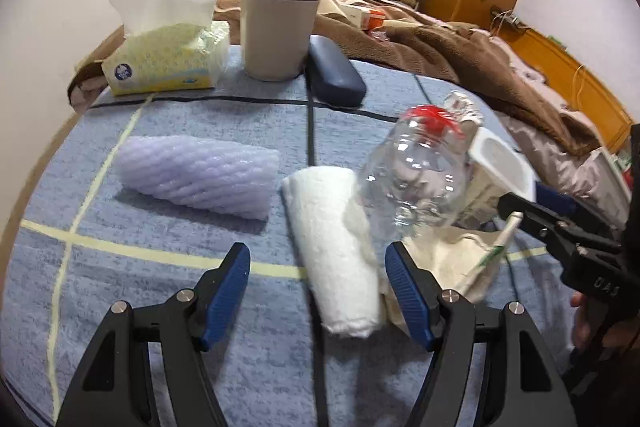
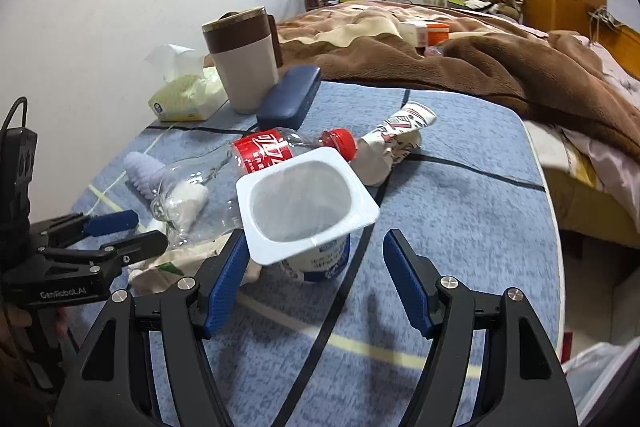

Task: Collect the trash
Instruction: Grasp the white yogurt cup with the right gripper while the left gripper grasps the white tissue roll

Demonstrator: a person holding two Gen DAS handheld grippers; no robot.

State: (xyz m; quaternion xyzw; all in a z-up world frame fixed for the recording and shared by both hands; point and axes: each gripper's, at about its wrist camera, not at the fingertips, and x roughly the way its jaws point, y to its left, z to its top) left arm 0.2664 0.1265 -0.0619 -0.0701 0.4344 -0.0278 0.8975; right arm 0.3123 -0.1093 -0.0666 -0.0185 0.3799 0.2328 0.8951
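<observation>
A bedroom, with a blue towel (image 1: 168, 307) spread over a table beside a bed heaped with a brown blanket (image 2: 460, 67). On the towel, a loose huddle of trash around a clear plastic bottle (image 1: 412, 179) lying on its side: a white yogurt cup (image 2: 304, 203) upright just right of the bottle, a rolled white tissue (image 1: 340, 251) touching the bottle's left, a crumpled patterned wrapper (image 2: 396, 143) just past the bottle's red cap, a flattened paper bag (image 1: 452, 259) nearer than the bottle, a purple foam sleeve (image 1: 200, 175) well to its left. Beyond the bottle, probably keepers rather than trash: a tissue box (image 1: 168, 63), a lidded brown-and-beige bin (image 1: 280, 23), likely the place for the trash, and a dark blue glasses case (image 1: 336, 71). Left claw (image 1: 318, 291) held low and level, jaws spread wide and empty, straddling the near end of the tissue roll, seemingly lined up to pinch it. Right claw (image 2: 316, 279) likewise low, jaws apart and gripping nothing, the yogurt cup standing between them closer to the left jaw, apparently ready for closing. Nothing lifted yet.
</observation>
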